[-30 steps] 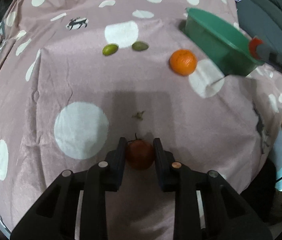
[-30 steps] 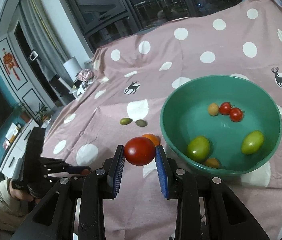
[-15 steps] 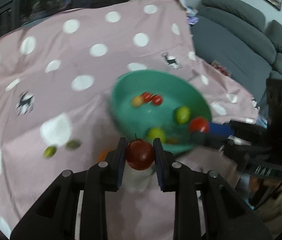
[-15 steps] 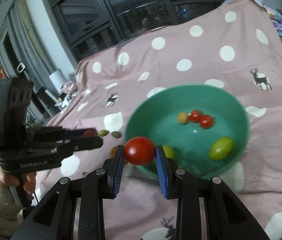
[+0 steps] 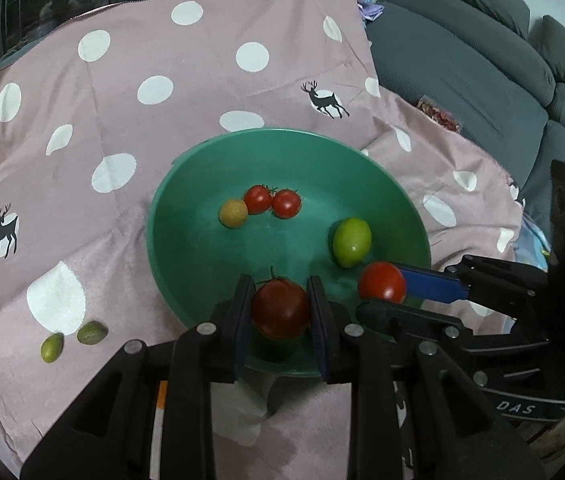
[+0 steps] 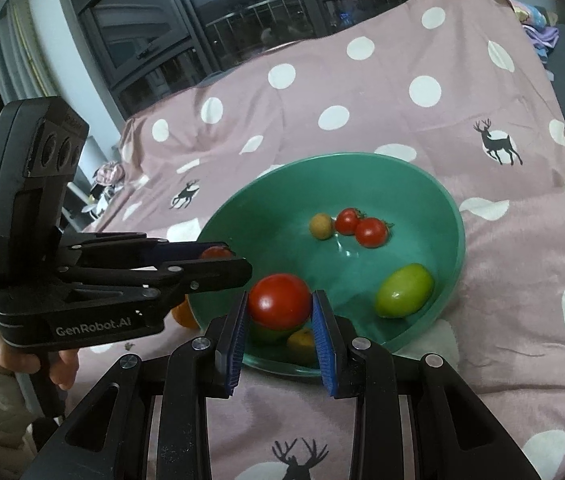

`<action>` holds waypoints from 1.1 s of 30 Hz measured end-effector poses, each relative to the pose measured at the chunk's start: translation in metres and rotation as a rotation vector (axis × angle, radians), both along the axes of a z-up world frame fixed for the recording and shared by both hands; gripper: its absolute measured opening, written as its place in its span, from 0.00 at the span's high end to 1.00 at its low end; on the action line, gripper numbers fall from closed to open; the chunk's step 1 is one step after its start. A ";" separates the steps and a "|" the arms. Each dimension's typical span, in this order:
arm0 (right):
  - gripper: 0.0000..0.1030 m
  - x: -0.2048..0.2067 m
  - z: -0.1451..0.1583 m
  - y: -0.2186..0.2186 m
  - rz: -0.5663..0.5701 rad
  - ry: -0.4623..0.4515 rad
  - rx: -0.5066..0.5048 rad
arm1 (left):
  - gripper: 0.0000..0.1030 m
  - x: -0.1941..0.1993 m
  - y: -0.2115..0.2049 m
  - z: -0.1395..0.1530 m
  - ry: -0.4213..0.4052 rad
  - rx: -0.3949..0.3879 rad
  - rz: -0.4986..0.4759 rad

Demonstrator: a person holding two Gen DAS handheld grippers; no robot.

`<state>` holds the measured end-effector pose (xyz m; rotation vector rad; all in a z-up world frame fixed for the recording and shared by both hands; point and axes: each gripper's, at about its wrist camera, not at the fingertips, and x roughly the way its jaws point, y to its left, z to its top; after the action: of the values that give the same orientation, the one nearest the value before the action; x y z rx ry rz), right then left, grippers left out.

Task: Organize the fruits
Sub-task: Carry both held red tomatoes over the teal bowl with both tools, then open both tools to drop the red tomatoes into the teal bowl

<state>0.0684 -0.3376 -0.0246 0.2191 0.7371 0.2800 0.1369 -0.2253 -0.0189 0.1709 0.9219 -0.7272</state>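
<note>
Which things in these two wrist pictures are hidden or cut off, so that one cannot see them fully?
- Left wrist view: the orange fruit on the cloth shows only as a sliver behind the left gripper.
- Right wrist view: the same orange fruit is mostly behind the left gripper.
- Right wrist view: the small yellow-orange fruit and a green fruit in the green plastic bowl are partly behind the right gripper and its bright red tomato.

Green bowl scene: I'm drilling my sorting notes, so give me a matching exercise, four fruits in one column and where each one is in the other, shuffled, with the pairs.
Column one:
1. dark red tomato
2. bright red tomato
3. green lime
4. two small green fruits

Column two:
A. lying loose in the green bowl
B. on the spotted cloth, outside the bowl
C. gripped in the left claw
D. gripped in the right claw

Pairs: 1-C, 2-D, 3-A, 4-B
</note>
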 end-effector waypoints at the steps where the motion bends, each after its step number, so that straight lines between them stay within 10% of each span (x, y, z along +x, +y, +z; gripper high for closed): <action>1: 0.69 0.001 0.000 0.000 -0.002 0.002 -0.007 | 0.74 0.002 -0.002 -0.001 0.002 0.008 0.002; 19: 0.69 0.003 -0.003 -0.001 -0.036 0.027 -0.034 | 0.74 0.004 -0.009 -0.010 -0.004 0.070 0.006; 33: 0.61 -0.016 0.008 -0.004 -0.073 0.008 -0.025 | 0.17 -0.015 0.021 0.015 -0.070 0.033 0.088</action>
<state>0.0524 -0.3414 -0.0171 0.2233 0.7389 0.2006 0.1218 -0.2040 -0.0037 0.1828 0.8694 -0.6213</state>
